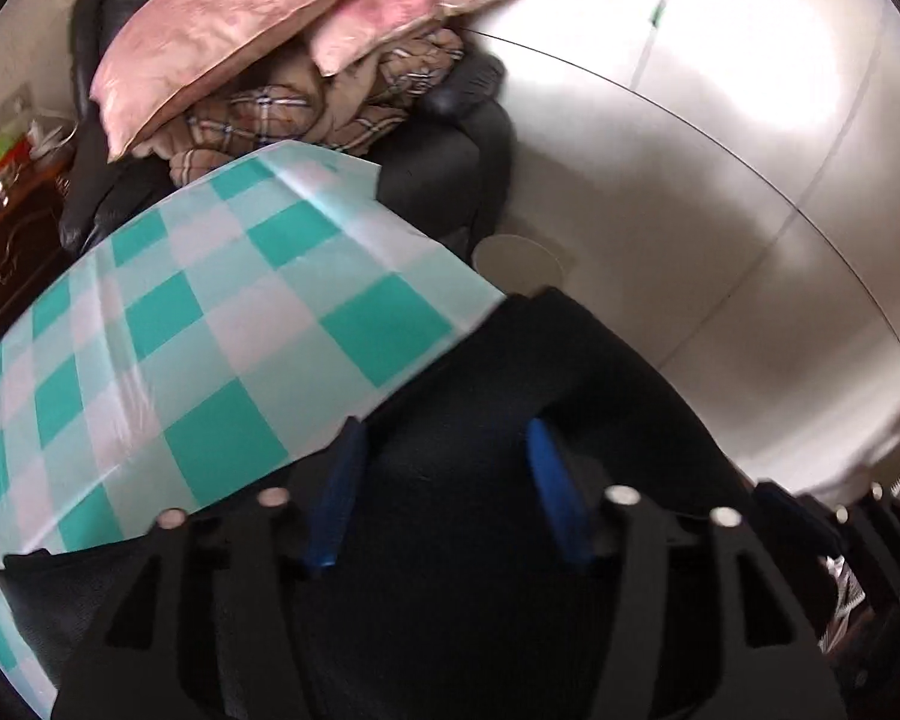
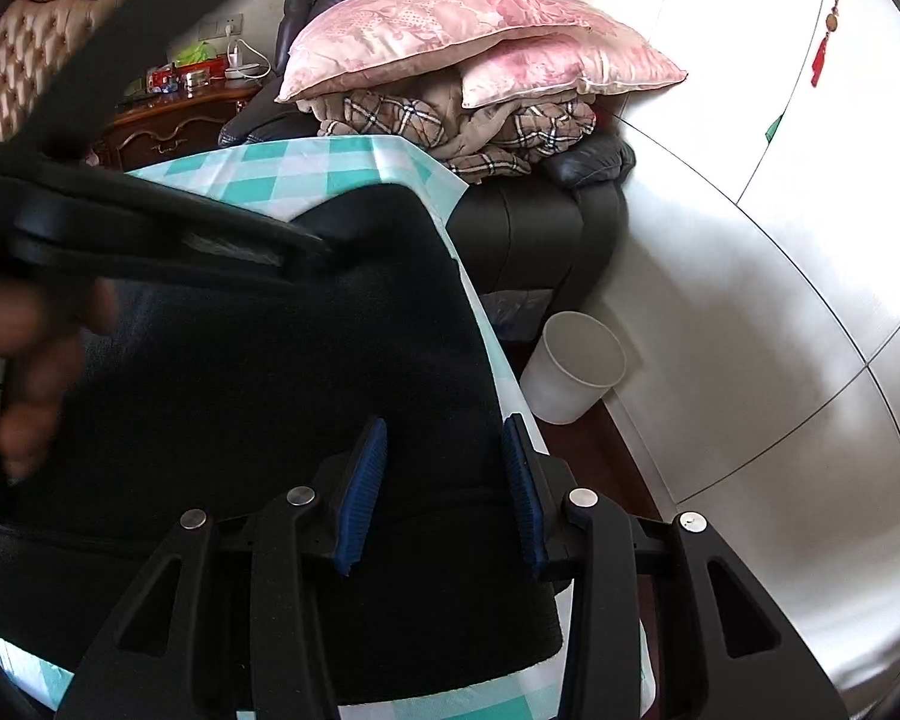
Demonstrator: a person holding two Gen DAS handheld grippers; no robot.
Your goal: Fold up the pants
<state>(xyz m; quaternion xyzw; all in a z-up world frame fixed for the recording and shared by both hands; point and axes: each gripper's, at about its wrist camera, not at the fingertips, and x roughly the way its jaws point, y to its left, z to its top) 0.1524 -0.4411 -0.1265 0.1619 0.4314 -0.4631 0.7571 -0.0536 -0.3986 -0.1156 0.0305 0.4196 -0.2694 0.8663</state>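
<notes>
The black pants (image 1: 510, 384) lie on a table with a teal-and-white checked cloth (image 1: 210, 300). My left gripper (image 1: 444, 438) is open just above the pants, blue pads apart, nothing between them. In the right wrist view the pants (image 2: 270, 360) lie folded flat and cover most of the cloth (image 2: 306, 174). My right gripper (image 2: 444, 438) is open over their right edge. The left gripper (image 2: 150, 234) and the hand holding it reach in from the left above the pants.
A dark armchair (image 2: 540, 228) behind the table holds pink pillows (image 2: 450, 42) and a plaid blanket (image 2: 480, 120). A white bin (image 2: 570, 366) stands on the floor right of the table. White cabinet doors (image 2: 810, 240) fill the right. A wooden nightstand (image 2: 168, 120) stands far left.
</notes>
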